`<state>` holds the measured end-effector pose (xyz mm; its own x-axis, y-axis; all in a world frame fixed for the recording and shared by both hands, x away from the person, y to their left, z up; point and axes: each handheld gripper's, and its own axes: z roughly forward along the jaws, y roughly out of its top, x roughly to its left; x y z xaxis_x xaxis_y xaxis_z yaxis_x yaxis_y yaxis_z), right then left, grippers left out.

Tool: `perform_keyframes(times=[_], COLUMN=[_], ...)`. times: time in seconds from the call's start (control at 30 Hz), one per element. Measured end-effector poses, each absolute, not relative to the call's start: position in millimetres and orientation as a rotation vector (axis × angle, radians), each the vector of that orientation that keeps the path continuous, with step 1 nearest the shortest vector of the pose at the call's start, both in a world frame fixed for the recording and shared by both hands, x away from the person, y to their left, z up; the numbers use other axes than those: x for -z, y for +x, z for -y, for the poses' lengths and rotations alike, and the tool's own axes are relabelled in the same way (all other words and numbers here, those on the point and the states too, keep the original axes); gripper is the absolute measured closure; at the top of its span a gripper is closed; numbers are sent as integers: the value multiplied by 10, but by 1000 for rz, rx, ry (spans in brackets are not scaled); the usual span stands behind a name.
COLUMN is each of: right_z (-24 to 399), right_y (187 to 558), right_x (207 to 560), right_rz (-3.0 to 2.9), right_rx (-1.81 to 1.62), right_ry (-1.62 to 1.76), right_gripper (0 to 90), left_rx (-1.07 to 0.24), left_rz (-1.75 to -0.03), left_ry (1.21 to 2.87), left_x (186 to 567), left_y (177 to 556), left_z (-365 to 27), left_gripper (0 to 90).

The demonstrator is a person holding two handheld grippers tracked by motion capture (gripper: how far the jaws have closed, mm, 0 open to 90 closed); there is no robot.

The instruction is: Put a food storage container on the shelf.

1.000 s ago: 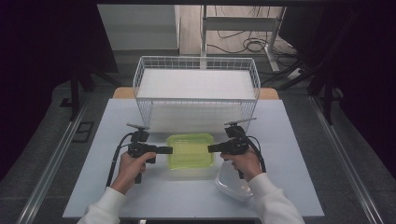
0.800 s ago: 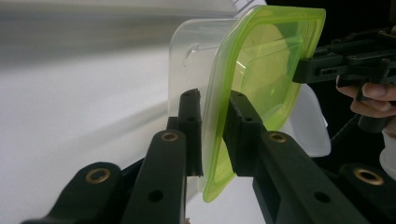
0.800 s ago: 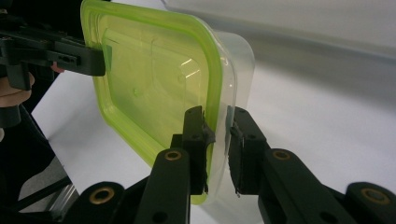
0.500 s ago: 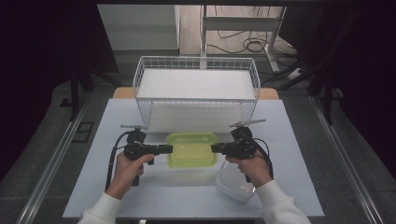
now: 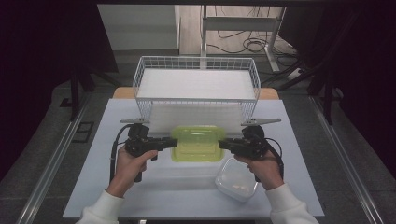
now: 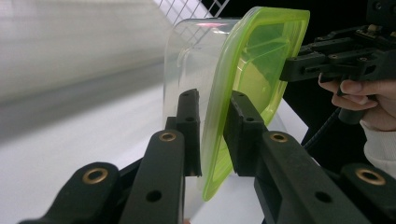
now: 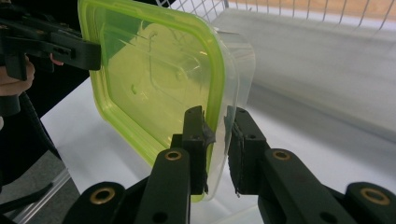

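High view: I've got the green-lidded container (image 5: 198, 143) pinched from both sides, in front of the wire basket (image 5: 196, 84).
Left gripper (image 5: 170, 142) bites the lid's edge on its side, jaws narrow, one above the rim and one below; right gripper (image 5: 224, 143) does the same on the opposite edge. Left gripper view has the clear tub hanging under the lid, off the white table (image 5: 93, 158). An empty clear tub (image 5: 236, 180) sits beside my right hand (image 5: 264, 165).
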<state>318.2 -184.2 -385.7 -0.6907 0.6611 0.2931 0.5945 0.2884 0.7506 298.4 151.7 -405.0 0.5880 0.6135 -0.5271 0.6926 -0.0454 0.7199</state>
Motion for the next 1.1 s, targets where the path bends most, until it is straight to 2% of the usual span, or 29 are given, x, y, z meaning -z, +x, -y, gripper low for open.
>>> perform_keyframes(times=[0.53,1.1], right_z=[1894,1845], right_y=[3199,3537], right_x=[3445,3044], right_rz=[-2381,-2327], right_rx=[-1432,-1504], right_ry=[1094,1031], right_gripper=[775,775], left_rx=[16,7], left_rz=[-1021,-1015], left_ry=[1717,1657], left_x=[3655,3348], left_y=[3082,3421], left_z=[-1489,-1571], left_gripper=[769,773])
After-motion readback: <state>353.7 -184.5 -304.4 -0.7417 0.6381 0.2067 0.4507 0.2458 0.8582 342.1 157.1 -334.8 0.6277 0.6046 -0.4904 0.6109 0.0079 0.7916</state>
